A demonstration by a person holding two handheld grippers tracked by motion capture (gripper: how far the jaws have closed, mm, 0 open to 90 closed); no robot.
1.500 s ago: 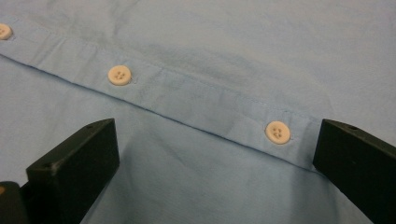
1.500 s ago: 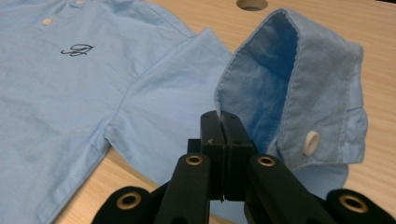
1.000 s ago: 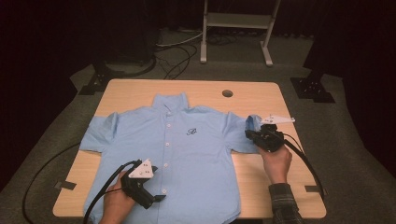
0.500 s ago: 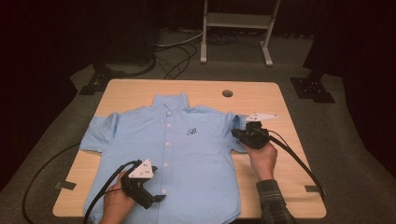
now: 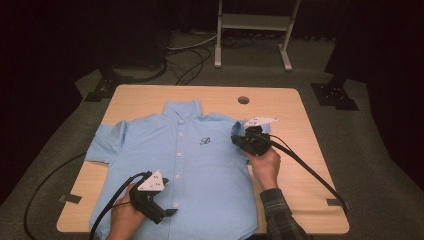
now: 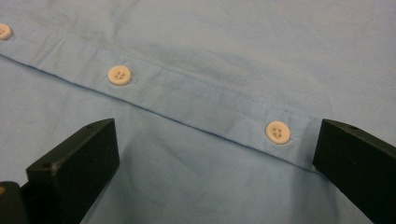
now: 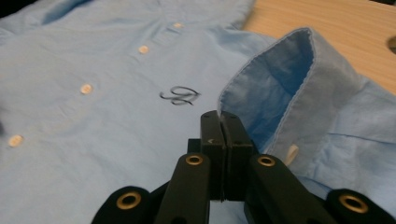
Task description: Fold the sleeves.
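Fingers of the right gripper (image 7: pixel 223 140) are clamped on the shirt's (image 5: pixel 200 165) right sleeve (image 7: pixel 299 93), lifted toward the chest. Left gripper (image 6: pixel 215 163) fingers stand apart over the near button strip (image 6: pixel 196 100); shirt lies flat on tabletop (image 5: pixel 295 115).

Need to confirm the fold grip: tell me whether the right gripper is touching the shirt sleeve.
Touching. The right gripper view shows the right gripper shut on the sleeve.

Pale wood counter (image 5: pixel 300 125) with rounded corners and a round hole (image 5: pixel 243 100) near the far edge. Spread flat across most of it, a light blue shirt (image 5: pixel 200 165), buttoned, collar toward the far side. Grey tape tabs (image 5: pixel 68 198) at near corners.
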